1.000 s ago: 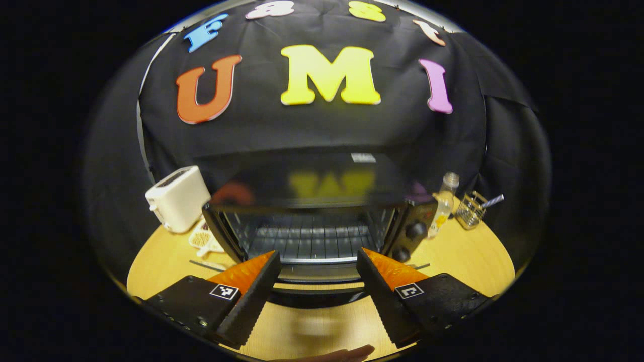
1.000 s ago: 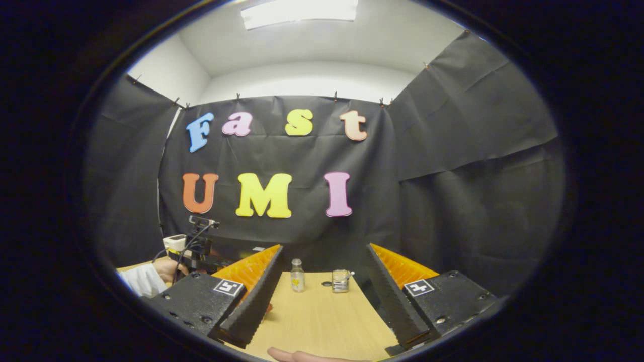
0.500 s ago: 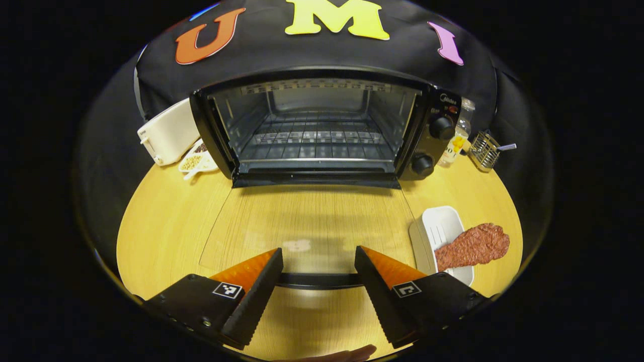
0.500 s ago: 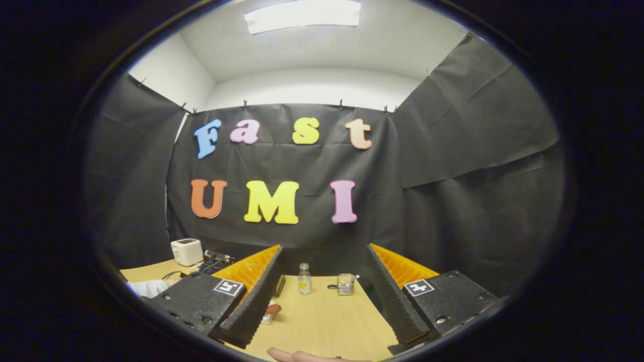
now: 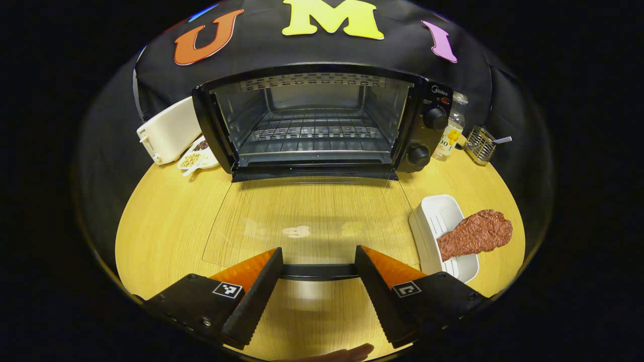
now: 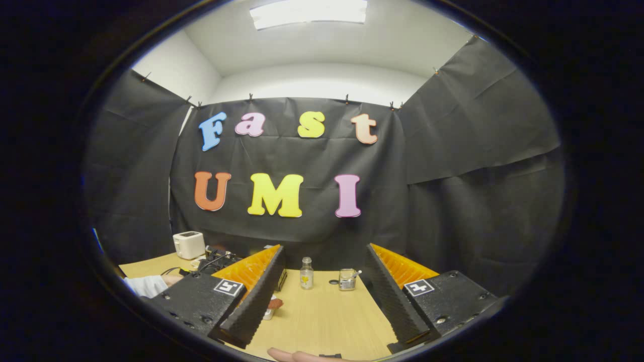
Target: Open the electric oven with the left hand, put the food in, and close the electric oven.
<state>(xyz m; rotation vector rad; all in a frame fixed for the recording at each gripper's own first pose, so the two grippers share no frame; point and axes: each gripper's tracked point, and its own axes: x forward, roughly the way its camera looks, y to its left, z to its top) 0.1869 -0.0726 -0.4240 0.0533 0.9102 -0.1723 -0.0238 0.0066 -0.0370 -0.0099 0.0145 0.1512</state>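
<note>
Electric oven (image 5: 312, 120): far centre, door (image 5: 312, 221) dropped flat, handle (image 5: 317, 271) between the left gripper's (image 5: 318, 274) spread fingers (untouched). Food (image 5: 475, 234): near right on white tray (image 5: 436, 221), awaiting loading. Right gripper (image 6: 322, 296): released, holding nothing

Food (image 5: 474, 234) in tray (image 5: 435, 216), right of oven (image 5: 312, 120)

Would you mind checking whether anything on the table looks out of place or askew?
The piece of meat lies half out of the white tray, overhanging its right rim onto the table.
</note>
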